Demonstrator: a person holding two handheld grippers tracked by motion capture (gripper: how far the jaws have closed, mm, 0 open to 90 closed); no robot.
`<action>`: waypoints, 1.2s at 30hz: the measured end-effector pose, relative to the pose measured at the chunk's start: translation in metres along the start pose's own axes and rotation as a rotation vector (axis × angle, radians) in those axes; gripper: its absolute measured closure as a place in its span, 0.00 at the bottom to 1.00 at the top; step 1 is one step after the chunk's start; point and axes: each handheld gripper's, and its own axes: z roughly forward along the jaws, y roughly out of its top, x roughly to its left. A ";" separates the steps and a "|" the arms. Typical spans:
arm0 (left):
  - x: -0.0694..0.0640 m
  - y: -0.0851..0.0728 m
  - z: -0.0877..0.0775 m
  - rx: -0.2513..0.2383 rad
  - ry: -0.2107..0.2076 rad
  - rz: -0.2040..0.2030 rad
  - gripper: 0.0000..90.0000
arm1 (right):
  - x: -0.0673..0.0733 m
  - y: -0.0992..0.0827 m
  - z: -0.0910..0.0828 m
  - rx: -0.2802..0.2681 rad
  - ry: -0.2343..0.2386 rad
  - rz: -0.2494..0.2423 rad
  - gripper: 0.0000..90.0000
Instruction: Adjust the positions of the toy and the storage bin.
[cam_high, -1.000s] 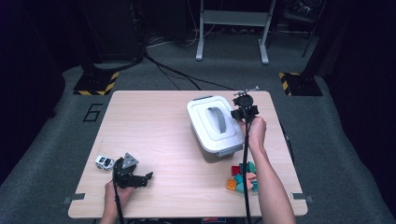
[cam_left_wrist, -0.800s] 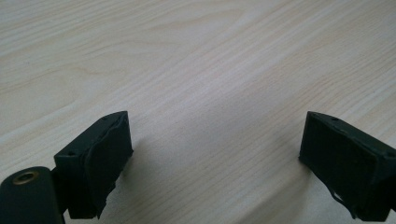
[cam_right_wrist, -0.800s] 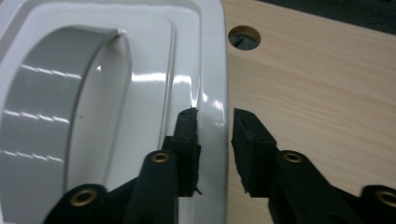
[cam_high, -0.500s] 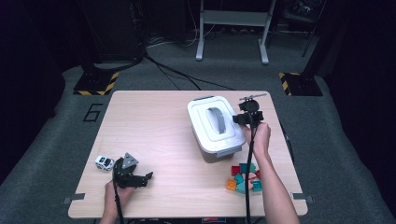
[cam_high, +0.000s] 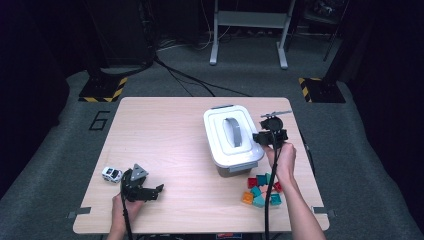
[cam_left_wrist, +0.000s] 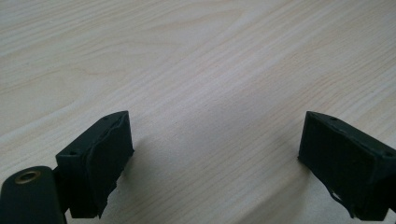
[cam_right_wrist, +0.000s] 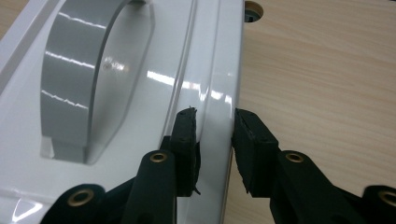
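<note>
A white lidded box (cam_high: 232, 137) with a grey handle (cam_right_wrist: 79, 74) stands on the right half of the wooden table (cam_high: 175, 130). My right gripper (cam_high: 258, 138) reaches in from the box's right side. Its jaws (cam_right_wrist: 215, 140) are shut on the raised rim of the lid (cam_right_wrist: 212, 88), one pad on top and one on the outer edge. They have just eased apart slightly, with the rim still between them. My left gripper (cam_high: 156, 192) rests near the front left of the table, open over bare wood (cam_left_wrist: 215, 154), holding nothing.
A small white toy car (cam_high: 111, 174) sits just left of the left gripper. A heap of several coloured blocks (cam_high: 260, 191) lies in front of the box, beside the right forearm. A metal stand (cam_high: 250, 30) is on the floor beyond the table.
My right gripper has slid along the box's right side toward the person, from the far corner to mid-rim. The left gripper and the box have stayed put.
</note>
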 end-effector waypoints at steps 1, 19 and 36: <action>0.000 0.000 0.000 0.000 0.000 0.001 0.11 | 0.000 -0.002 -0.002 0.002 0.008 0.001 0.78; 0.000 0.000 0.000 0.000 0.001 0.004 0.11 | 0.036 -0.026 -0.014 -0.019 0.137 -0.064 0.69; 0.000 0.000 0.000 0.004 0.000 0.007 0.11 | -0.005 -0.057 -0.044 -0.133 0.118 -0.061 0.19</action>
